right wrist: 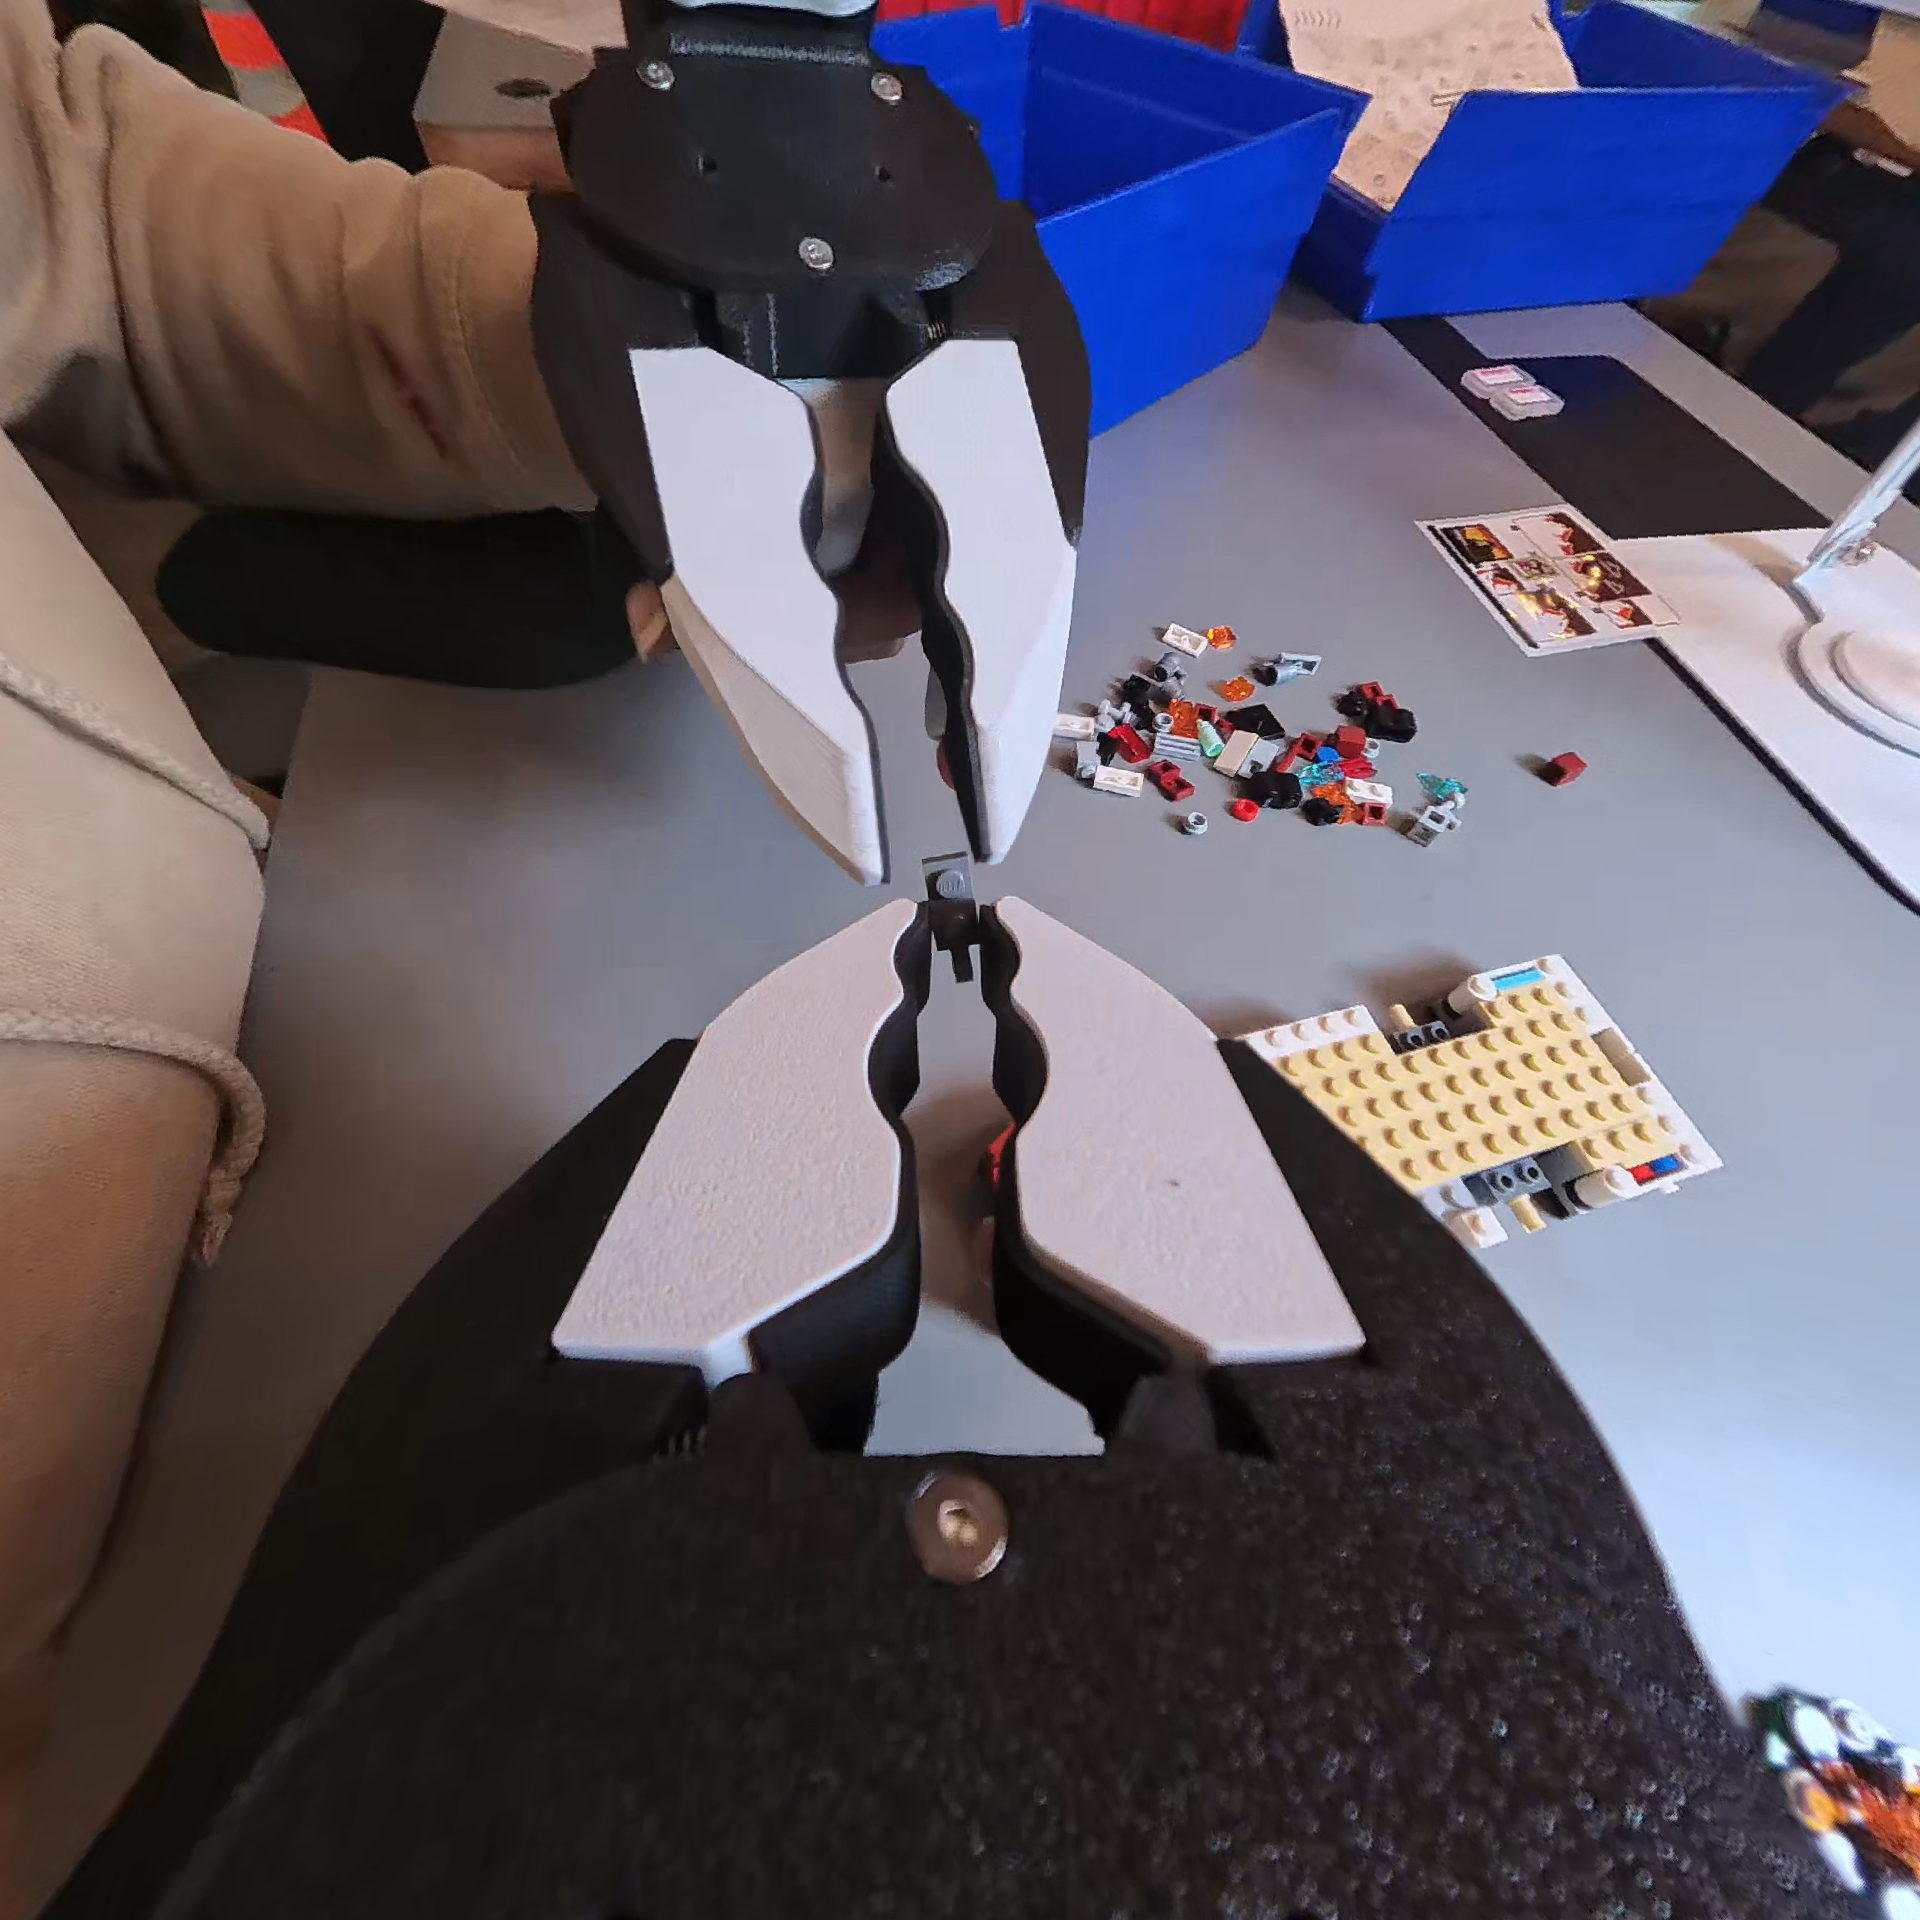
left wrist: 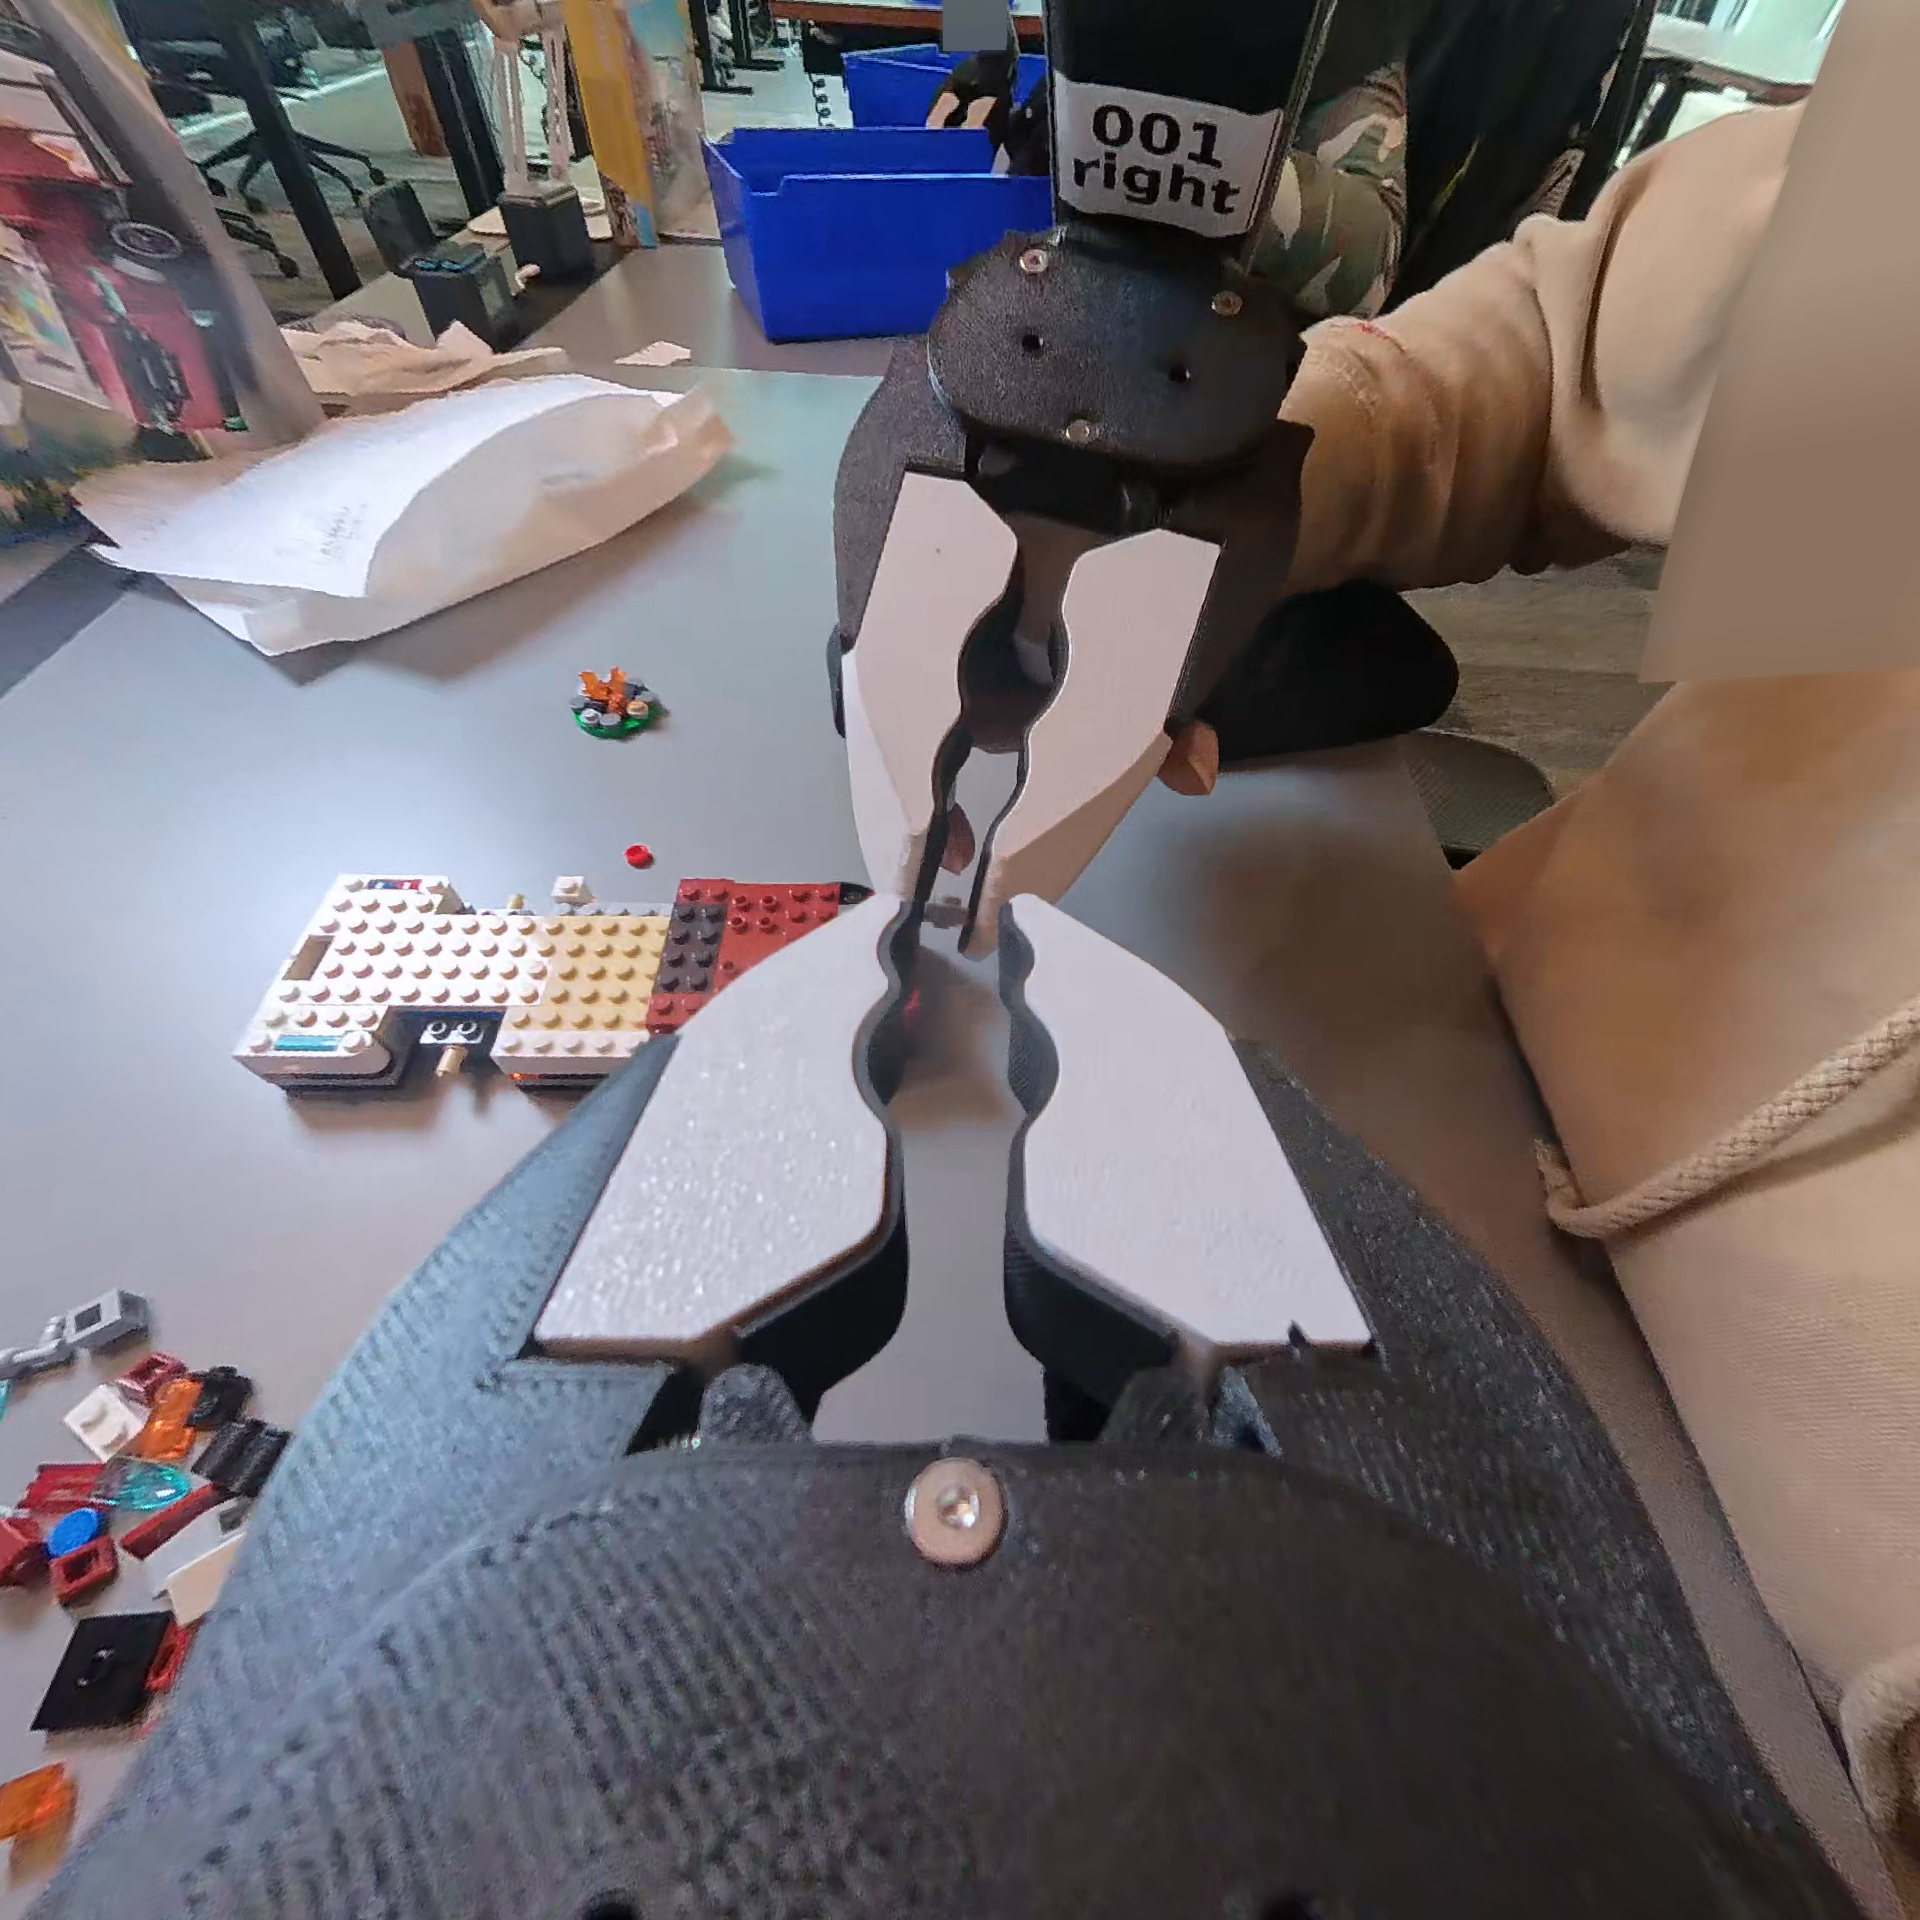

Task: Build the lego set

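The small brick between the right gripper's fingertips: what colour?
Grey, with a darker part behind; right wrist view shows it best.

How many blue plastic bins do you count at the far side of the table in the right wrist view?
2: one blue bin just behind the left gripper, another blue bin to its right holding paper. More may lie beyond the frame.

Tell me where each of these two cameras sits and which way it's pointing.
Left wrist view: on the left gripper, looking along its fingers at the right gripper; beige sleeve shows.
Right wrist view: on the right gripper, facing the left gripper; beige sleeve shows.
Shared: both grippers tip to tip, small grey brick, studded brick build, grey table.
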Tool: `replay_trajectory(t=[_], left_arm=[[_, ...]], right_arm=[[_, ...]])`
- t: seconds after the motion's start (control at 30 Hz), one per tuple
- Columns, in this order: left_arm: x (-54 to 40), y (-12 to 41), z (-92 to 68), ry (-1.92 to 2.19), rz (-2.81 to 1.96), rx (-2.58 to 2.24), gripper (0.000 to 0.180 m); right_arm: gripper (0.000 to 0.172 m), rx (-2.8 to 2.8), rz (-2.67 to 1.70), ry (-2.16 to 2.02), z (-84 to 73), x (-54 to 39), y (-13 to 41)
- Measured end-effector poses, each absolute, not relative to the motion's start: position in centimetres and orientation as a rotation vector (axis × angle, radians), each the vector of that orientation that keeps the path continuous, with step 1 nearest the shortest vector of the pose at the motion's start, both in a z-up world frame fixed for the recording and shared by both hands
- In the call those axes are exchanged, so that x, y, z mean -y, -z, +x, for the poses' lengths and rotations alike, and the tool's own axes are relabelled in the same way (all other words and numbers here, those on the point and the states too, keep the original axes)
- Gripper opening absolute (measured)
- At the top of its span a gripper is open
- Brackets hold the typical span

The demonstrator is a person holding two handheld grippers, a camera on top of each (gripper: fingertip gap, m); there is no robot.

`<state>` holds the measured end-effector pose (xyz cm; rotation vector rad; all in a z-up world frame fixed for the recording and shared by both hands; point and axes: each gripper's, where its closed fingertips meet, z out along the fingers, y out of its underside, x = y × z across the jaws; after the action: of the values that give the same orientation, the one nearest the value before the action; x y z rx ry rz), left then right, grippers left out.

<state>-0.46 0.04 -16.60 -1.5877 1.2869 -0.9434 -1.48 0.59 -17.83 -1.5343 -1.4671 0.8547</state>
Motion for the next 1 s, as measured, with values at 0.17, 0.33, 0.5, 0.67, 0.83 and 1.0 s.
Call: replay_trajectory(t=[0.17, 0.33, 0.5, 0.67, 0.83, 1.0], left_arm=[[0.1, 17.3, -0.6, 0.926, -1.599, -1.312, 0.008], [1.0, 16.5, -0.8, 1.185, -1.582, -1.272, 0.008], [2.5, 15.1, -1.9, 1.639, -1.505, -1.226, 0.008], [3.9, 14.7, -2.0, 1.914, -1.458, -1.281, 0.008], [4.9, 15.0, -1.3, 1.967, -1.450, -1.388, 0.008], [4.7, 15.0, -1.2, 1.971, -1.452, -1.393, 0.007]], right_arm=[[0.009, 1.509, -1.522, -0.833, -1.8, -0.2, 18.2], [0.009, 1.547, -1.414, -0.900, -1.8, 0.9, 17.5], [0.021, 1.655, -1.155, -0.828, -1.1, 2.2, 15.7], [0.028, 1.853, -0.896, -0.598, -1.5, 3.8, 15.4], [0.027, 1.966, -0.824, -0.513, -2.0, 4.5, 15.9], [0.023, 1.984, -0.830, -0.468, -1.8, 4.4, 15.9]])
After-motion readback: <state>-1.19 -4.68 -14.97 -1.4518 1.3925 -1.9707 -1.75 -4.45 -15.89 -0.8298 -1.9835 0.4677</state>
